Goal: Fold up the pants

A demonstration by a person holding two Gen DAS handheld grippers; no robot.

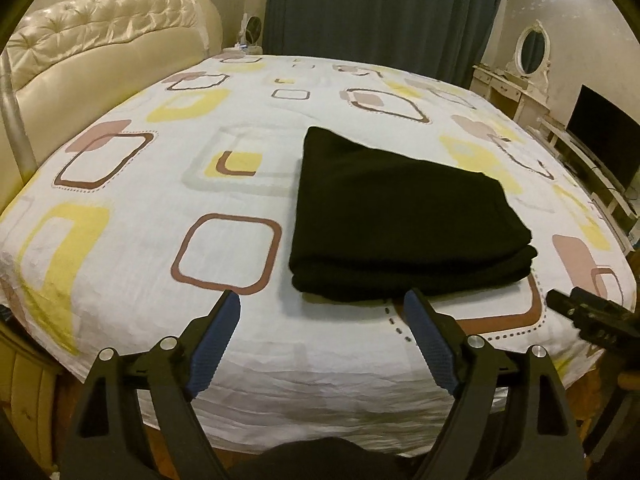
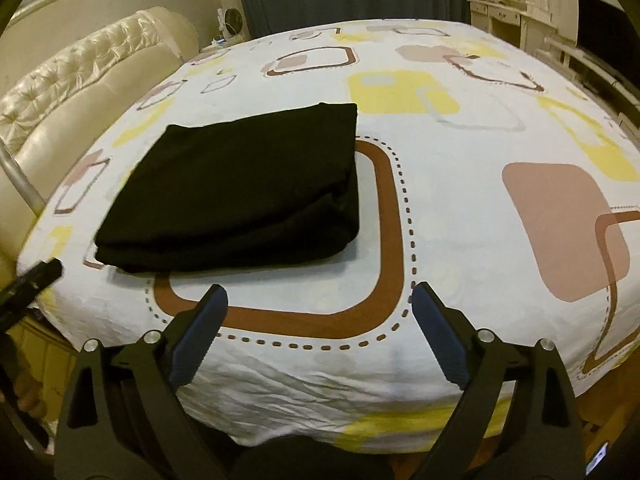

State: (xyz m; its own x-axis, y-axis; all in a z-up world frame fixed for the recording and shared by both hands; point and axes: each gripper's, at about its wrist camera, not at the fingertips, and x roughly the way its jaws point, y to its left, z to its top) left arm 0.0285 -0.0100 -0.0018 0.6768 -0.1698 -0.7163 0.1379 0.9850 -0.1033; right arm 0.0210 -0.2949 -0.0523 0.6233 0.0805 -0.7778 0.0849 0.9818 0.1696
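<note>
The black pants (image 1: 400, 216) lie folded in a flat stack of layers on the patterned bed sheet (image 1: 224, 184). They also show in the right wrist view (image 2: 240, 192), left of centre. My left gripper (image 1: 322, 304) is open and empty, hovering over the near edge of the bed just in front of the stack. My right gripper (image 2: 320, 298) is open and empty, in front of and to the right of the stack. Each gripper's tip shows at the edge of the other's view, the right gripper (image 1: 580, 312) and the left gripper (image 2: 32, 280).
A cream tufted headboard (image 1: 108, 52) stands at the left. Dark curtains (image 1: 380, 8) hang behind the bed. A white dressing table with an oval mirror (image 1: 528, 64) and a dark screen (image 1: 600, 140) stand at the right. The bed's near edge (image 1: 320, 420) drops off below the grippers.
</note>
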